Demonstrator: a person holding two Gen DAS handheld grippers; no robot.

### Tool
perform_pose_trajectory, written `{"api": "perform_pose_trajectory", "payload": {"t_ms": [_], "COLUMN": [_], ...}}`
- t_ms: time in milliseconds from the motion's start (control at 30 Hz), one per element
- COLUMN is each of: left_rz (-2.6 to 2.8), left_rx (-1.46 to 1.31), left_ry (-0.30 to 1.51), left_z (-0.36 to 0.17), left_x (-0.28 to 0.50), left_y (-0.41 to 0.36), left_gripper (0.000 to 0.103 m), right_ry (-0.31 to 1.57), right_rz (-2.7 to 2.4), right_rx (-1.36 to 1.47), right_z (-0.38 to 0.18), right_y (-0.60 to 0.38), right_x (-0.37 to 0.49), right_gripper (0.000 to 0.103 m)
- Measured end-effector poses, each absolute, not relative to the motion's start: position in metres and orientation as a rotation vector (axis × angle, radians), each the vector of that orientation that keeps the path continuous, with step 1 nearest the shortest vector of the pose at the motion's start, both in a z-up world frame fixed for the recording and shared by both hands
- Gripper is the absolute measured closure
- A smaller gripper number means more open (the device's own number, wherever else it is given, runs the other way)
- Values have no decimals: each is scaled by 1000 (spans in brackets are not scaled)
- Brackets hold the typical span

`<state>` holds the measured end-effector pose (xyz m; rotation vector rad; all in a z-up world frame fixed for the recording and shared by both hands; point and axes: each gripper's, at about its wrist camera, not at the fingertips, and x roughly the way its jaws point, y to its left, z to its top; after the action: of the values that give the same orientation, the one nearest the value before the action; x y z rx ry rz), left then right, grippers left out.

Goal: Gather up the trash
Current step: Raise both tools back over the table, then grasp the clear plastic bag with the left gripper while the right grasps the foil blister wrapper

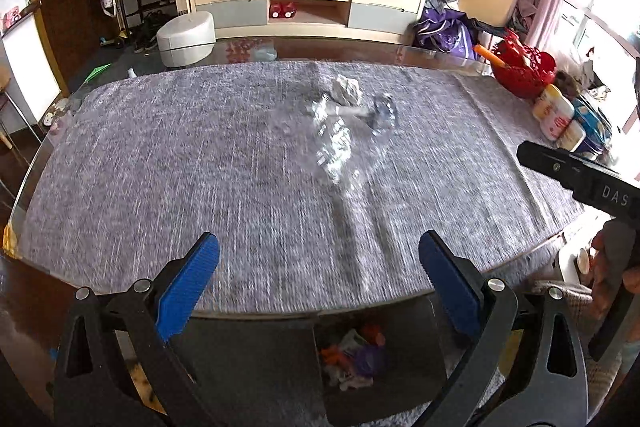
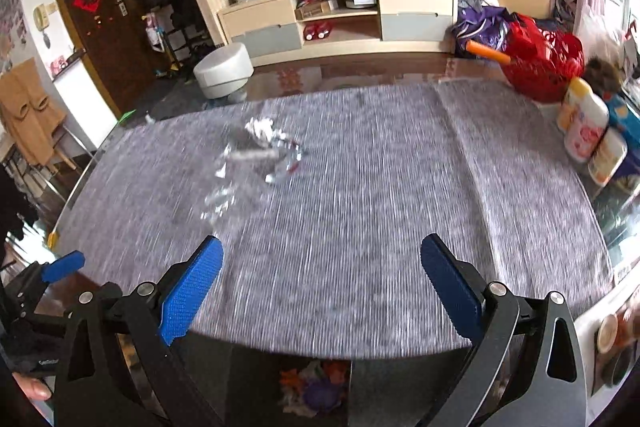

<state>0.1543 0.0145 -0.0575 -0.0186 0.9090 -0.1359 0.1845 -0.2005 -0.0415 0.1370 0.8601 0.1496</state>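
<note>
Left wrist view: left claw (image 1: 319, 259) gapes above cloth (image 1: 200, 167), near foil scraps (image 1: 336, 135).

Glass-topped table (image 1: 280, 47) covered by grey cloth (image 1: 200, 167); ahead of the grippers lie a crumpled paper ball (image 1: 347, 89) and clear plastic wrappers (image 1: 336, 139); red basket (image 1: 524, 67) and bottles (image 1: 558, 111) far right.

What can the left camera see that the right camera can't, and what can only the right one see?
Only the left wrist view shows the right gripper's black handle, marked "DAS", and the green paper plane on the floor.

Only the right wrist view shows the tan coat on a chair, the beige wall phone and the left gripper's blue fingertip.

Both share the grey woven tablecloth, crumpled white paper ball, shiny clear plastic wrapper, red basket and the bin of colourful trash below the table edge.
</note>
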Motion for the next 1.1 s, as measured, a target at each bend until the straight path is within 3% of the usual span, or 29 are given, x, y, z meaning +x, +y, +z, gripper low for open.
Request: {"api": "perform_pose_trajectory", "payload": {"t_ms": [500, 800, 1000, 1100], "left_rz": [-138, -163, -207, -223], "left_rx": [-25, -35, -46, -41], "left_ry": [980, 1027, 1052, 1053], "left_z": [-97, -130, -147, -151], "left_x": [255, 297, 309, 309], "left_y": [15, 15, 13, 10], "left_gripper": [8, 10, 30, 32], "right_ry": [885, 974, 1029, 1014], "right_rz": [156, 200, 214, 211], "right_rx": [138, 147, 133, 112], "right_z": [-84, -118, -142, -140], "right_y": [-170, -149, -143, -138], "right_x": [290, 335, 346, 343], "right_gripper": [7, 25, 43, 50]}}
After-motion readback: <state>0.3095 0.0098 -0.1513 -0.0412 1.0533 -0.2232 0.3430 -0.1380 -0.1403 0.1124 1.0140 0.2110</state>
